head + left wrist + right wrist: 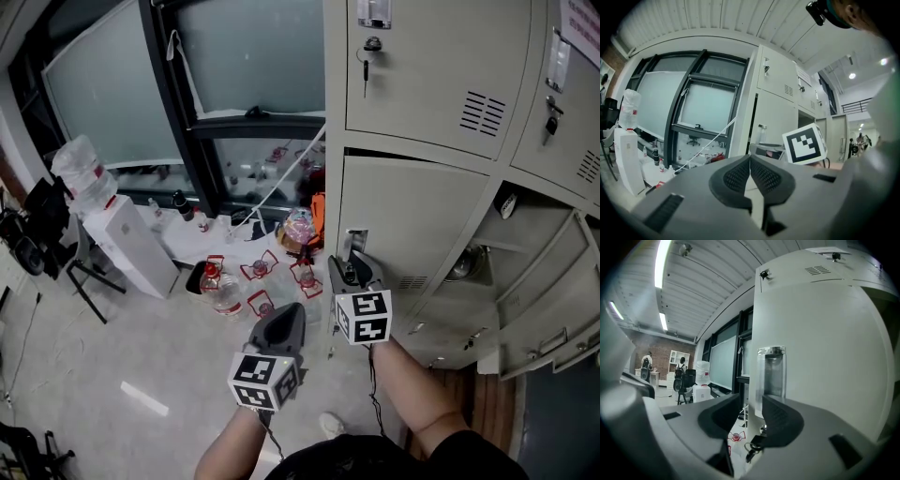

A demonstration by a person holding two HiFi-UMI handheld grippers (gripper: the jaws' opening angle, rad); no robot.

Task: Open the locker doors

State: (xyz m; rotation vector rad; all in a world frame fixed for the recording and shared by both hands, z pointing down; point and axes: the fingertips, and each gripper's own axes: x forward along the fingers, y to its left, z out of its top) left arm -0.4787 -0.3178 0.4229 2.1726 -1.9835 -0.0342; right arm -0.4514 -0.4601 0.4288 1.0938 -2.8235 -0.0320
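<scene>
Right gripper (752, 401): jaws apart, locker door (825, 357) edge between them, key (752, 446) just below; probably lining up to pull. Left gripper (750, 161): jaws together, empty, waiting alongside.

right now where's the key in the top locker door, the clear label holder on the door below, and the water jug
key (372, 44): head view, its dark round head
clear label holder (771, 373): right gripper view, middle of its face
water jug (80, 173): head view, its clear body
</scene>
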